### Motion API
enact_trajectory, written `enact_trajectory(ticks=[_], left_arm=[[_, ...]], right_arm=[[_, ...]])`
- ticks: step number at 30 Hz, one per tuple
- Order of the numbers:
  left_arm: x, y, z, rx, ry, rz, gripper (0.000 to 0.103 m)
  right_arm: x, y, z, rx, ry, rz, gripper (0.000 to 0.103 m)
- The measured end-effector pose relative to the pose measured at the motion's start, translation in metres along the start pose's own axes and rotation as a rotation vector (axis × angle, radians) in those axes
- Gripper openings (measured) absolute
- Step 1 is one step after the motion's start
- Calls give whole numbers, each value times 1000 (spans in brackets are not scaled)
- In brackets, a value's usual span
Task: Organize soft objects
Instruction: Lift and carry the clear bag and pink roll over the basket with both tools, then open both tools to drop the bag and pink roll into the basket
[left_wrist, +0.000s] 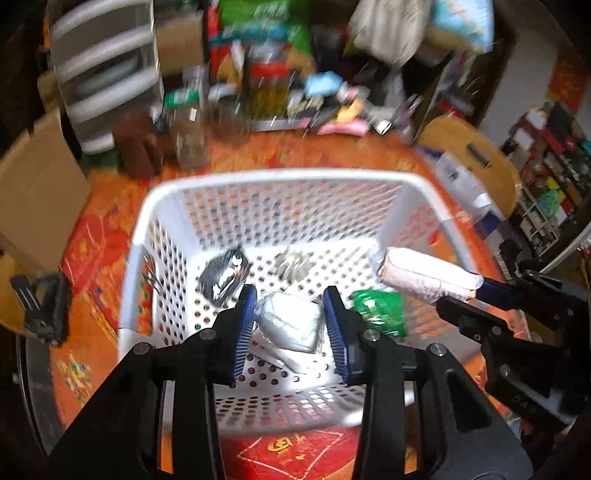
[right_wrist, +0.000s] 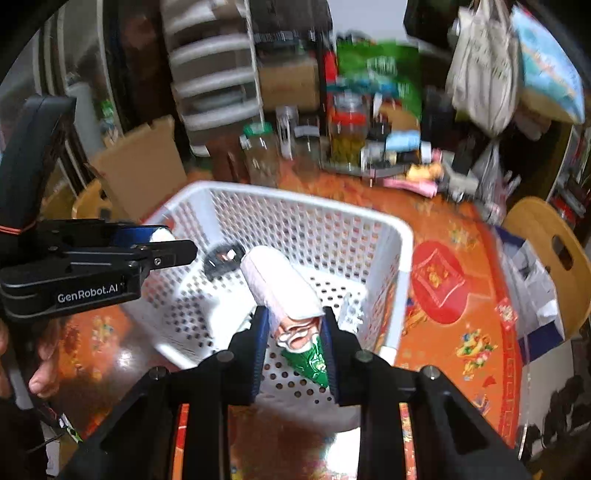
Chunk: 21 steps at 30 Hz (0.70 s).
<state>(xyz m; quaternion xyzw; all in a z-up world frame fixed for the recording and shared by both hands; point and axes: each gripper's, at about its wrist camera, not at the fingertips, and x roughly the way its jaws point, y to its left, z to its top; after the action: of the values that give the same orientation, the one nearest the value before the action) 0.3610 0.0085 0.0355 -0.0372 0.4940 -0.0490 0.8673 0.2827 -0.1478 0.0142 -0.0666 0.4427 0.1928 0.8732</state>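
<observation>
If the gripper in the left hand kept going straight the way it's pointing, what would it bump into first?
The left gripper holds a white soft packet between its fingers, above the white basket. Going straight on, that packet would probably meet the basket's perforated floor first, near the small grey item, though depth is hard to judge.

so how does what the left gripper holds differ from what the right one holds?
Left gripper pinches a squat white plastic-wrapped packet; right gripper pinches a long pale pink rolled cloth. The packet stays between the fingers; the roll sticks far past them. Both hang over the white perforated plastic basket.
</observation>
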Motion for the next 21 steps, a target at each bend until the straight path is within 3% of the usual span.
enact_trajectory(ticks=[4,9,21], left_arm=[[47,13,7,-54,135,10,35],[76,8,12,-30,223,15,35],[102,23,14,-39,255,51,35]], right_arm=[[35,-4,8,23,81,-8,26],[62,-6,16,20,146,-26,26],[80,-6,25,13,204,-42,26]])
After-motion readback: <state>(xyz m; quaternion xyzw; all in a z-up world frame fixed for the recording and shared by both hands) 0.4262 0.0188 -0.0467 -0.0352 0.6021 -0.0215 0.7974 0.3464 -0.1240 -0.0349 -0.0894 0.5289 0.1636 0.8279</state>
